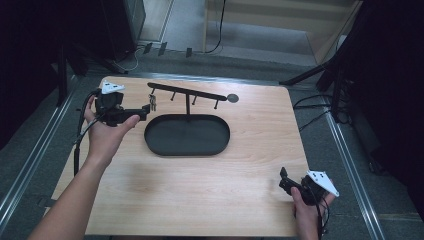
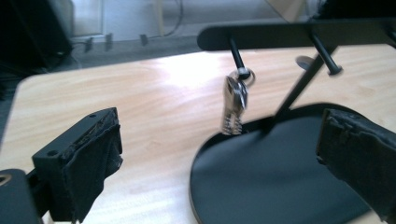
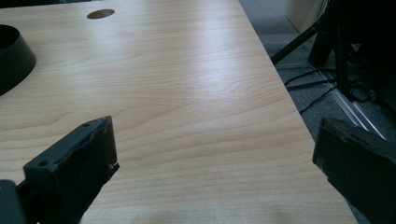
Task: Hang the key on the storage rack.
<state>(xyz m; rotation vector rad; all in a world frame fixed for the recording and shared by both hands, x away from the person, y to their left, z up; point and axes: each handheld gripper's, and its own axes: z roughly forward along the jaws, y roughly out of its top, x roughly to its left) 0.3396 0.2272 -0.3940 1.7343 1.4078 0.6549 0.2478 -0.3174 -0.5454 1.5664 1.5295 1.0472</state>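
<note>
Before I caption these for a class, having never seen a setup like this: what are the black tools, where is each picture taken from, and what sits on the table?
There is no robot arm here. A person holds a hand tool with two jaws in each hand: the left gripper and the right gripper. The wide picture comes from a fixed camera above the table. The other two come from cameras riding on each gripper, looking out between its own black jaws.

On the table stands a black key rack with pegs, rising from an oval black tray. A bunch of keys hangs from one peg.

Both grippers are open and hold nothing. The left one points at the keys; the right one is near the table's front right corner.
</note>
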